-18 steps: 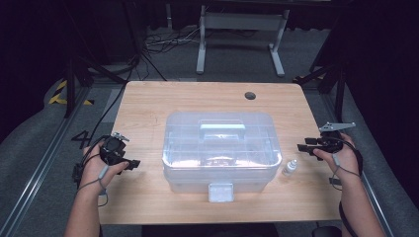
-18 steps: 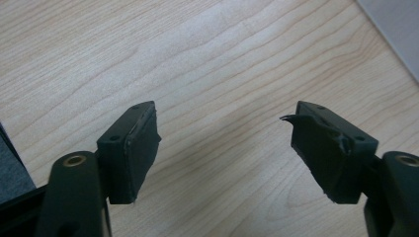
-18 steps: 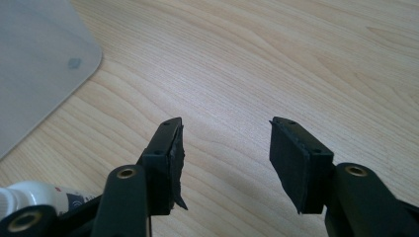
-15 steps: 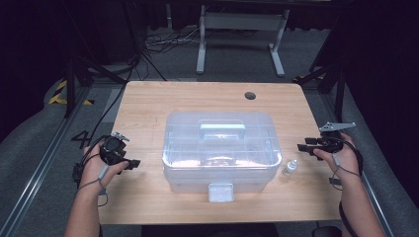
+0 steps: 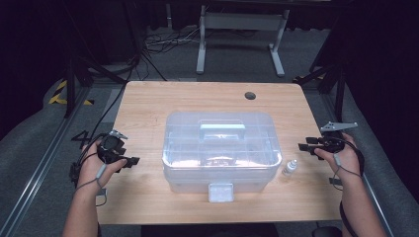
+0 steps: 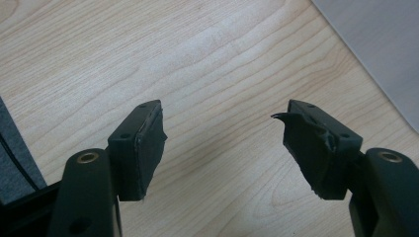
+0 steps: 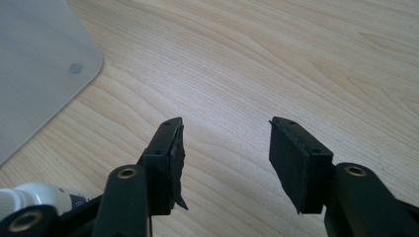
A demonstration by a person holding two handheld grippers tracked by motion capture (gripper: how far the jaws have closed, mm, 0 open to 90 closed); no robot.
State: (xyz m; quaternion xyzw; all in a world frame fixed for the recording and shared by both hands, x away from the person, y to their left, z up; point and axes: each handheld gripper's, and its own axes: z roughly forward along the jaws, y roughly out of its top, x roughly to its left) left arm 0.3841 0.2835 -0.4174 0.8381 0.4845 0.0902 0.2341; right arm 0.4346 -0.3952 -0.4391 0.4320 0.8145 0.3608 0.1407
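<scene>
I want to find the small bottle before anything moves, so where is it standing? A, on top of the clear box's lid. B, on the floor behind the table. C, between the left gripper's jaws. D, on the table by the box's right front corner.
D: the small bottle stands on the table just right of the clear box, near the right gripper.

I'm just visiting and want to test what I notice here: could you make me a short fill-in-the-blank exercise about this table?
1. The clear plastic box on the wooden table has its lid ____.
2. The small white bottle lies between the box and the ____ gripper.
3. The left gripper has its jaws ____, with nothing between them.
4. The round hole is in the table's ____ edge area.

Missing words: closed; right; open; far
</scene>
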